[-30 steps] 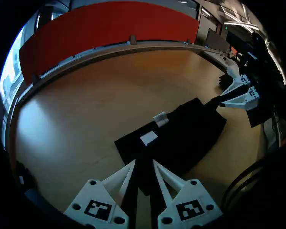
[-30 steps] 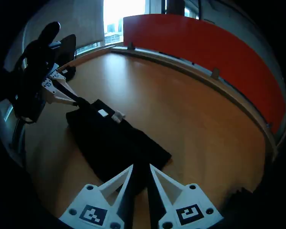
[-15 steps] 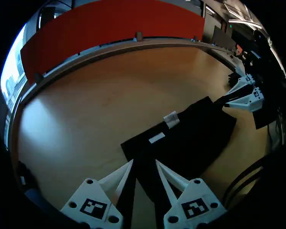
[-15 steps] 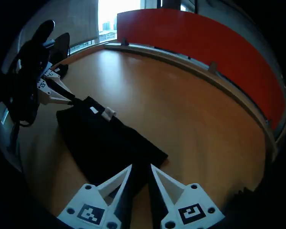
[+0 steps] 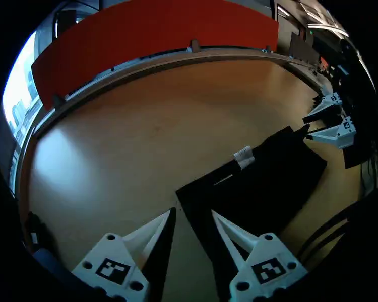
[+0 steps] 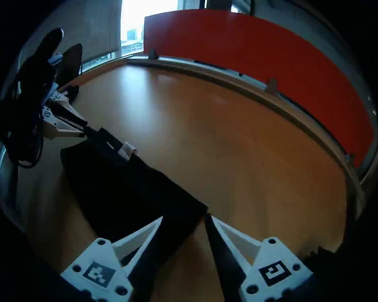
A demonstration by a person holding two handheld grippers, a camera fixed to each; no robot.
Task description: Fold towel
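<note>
**Now Open at Both Ends of a Flat Towel**

Plainly shows, in the left gripper view, the left gripper [image 5: 193,217] low at the front, its two white fingers spread wide apart and clamped on nothing. Puts the near corner of the black towel [image 5: 262,186] in the gap between them, lying on the wooden table [image 5: 128,141]. Cannot tell whether the finger on the cloth's side brushes it. Finds a small white tag [image 5: 243,156] on the towel's upper edge, about midway along. Farther off at the right edge, picks out the right gripper [image 5: 308,128], likewise parted, with the towel's far corner at its tips.

Turns the scene round in the right gripper view. Sets the right gripper [image 6: 184,221] at the bottom, jaws wide and gripping nothing, with a towel [image 6: 118,186] corner poking into the space between the fingers. Spreads the dark cloth flat from there up to the left across the table [image 6: 219,136], with the tag [image 6: 127,149] near its far end. Catches the left gripper [image 6: 85,129] at that far end, fingers apart, tips touching or just beside the cloth; too small to say which. Backs the table with a long red partition [image 6: 269,55] along its far rim, and a bright window [image 6: 148,22] beyond the partition's left end. Repeats that partition [image 5: 153,35] and window [image 5: 17,100] in the left gripper view.
</note>
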